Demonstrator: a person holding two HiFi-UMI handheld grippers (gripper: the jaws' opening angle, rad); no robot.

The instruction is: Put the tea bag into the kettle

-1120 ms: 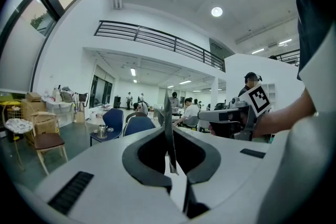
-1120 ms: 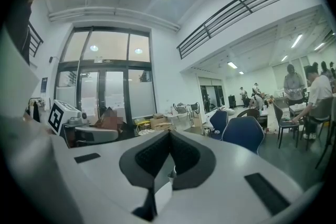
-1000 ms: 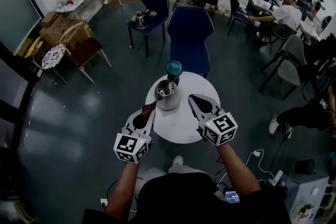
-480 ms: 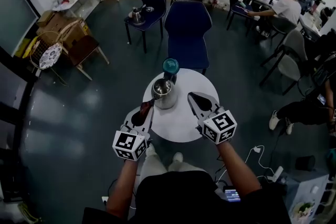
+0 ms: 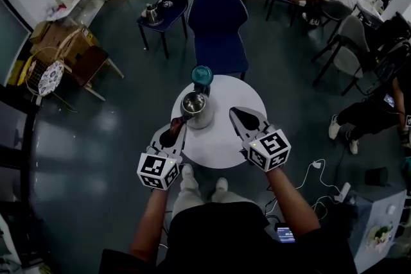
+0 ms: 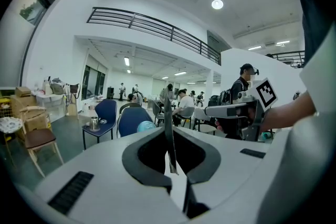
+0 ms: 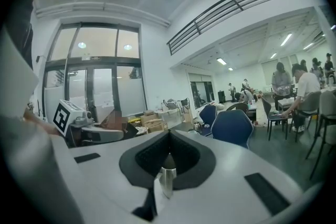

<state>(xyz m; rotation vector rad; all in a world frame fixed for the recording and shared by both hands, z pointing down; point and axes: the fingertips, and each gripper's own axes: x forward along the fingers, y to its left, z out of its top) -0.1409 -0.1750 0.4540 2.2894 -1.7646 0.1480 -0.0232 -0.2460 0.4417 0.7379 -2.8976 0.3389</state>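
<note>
While the left gripper point(image 6: 169, 129) pinches a thin, flat, reddish-brown tea bag point(image 6: 167, 107) edge-on between its closed jaws, the right gripper point(image 7: 169, 137) has its jaws pressed together on nothing. In the head view both grippers hover over the near half of a round white table point(image 5: 221, 145), with the left one at the table's left edge and the tea bag just short of the kettle point(image 5: 194, 110). That kettle is a shiny steel cylinder, open at the top, standing between the two gripper tips toward the far side. A rounded teal lid point(image 5: 201, 75) sits just beyond it, in front of a blue padded chair point(image 5: 217, 29).
</note>
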